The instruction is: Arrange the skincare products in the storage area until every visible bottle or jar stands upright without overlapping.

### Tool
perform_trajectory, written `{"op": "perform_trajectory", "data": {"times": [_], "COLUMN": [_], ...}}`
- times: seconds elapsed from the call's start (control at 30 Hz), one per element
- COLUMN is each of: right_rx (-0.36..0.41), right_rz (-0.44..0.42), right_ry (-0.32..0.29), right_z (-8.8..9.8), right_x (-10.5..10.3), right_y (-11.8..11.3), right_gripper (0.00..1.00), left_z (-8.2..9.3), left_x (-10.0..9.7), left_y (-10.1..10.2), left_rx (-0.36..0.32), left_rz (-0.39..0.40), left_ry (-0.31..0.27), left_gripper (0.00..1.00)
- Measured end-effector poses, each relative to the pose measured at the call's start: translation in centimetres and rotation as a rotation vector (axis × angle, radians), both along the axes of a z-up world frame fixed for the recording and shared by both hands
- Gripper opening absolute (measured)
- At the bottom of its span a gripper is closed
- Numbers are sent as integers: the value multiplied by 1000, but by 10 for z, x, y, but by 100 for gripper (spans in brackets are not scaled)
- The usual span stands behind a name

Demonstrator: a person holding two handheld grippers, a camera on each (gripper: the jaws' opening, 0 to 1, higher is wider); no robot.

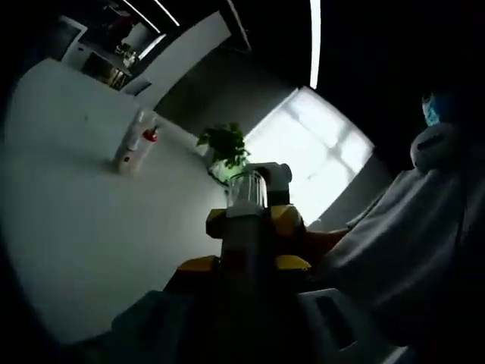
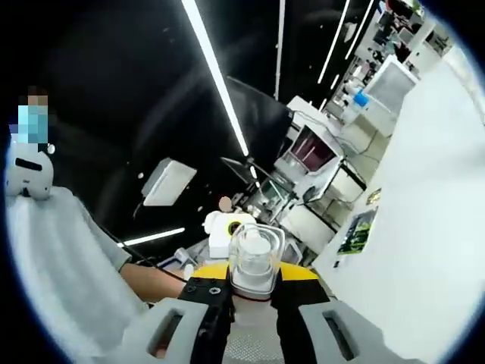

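both grippers lifted, each clamped on a product

the left gripper point(image 1: 247, 227) has its jaws closed narrow on a slim bottle with a clear cap point(image 1: 246, 193), held up off the bench. the right gripper point(image 2: 254, 292) likewise pinches a clear-capped bottle point(image 2: 256, 262) between its yellow-tipped jaws, raised well above any surface and aimed at the room (ceiling lights and shelving behind it).

further out in the left gripper view, the white bench point(image 1: 68, 227) carries a white bottle with a red part point(image 1: 135, 144) near its far edge; it appears to stand, though the tilt of the view makes that hard to confirm. a green plant point(image 1: 226, 145) sits beyond the bench's far corner. a person in a grey sleeve point(image 1: 394, 243) is at the right.

by my reading, the task is mid-way: one product seems placed on the bench, while the two held ones are yet to be set down upright, apart from each other and from it.
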State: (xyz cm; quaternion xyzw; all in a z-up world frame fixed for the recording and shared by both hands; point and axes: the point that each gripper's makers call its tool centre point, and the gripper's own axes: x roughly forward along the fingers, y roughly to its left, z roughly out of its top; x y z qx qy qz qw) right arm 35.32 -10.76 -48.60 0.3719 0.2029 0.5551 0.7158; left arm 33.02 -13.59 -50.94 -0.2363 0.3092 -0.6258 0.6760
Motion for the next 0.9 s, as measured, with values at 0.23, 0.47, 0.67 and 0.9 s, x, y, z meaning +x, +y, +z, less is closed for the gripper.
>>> {"op": "perform_trajectory", "data": {"times": [0.23,0.47,0.67,0.9], "right_rx": [18,48,22,-9], "right_rz": [-67,-129,-173,-190], "right_ry": [75,163,251,303], "right_z": [-6,-14,-32,-46], "right_x": [11,22,30,31], "right_y": [-4,-13,-20,-23], "right_gripper": [15,25,23,17], "left_z": [-1,-10,-31,-40], "left_x": [13,32,35,27], "left_y": [4,10,10,6], "left_rx": [46,159,377,459], "left_rz": [85,202,233,176], "left_ry": [-104,-244,-456,-610], "left_gripper": [22,21,21,21]}}
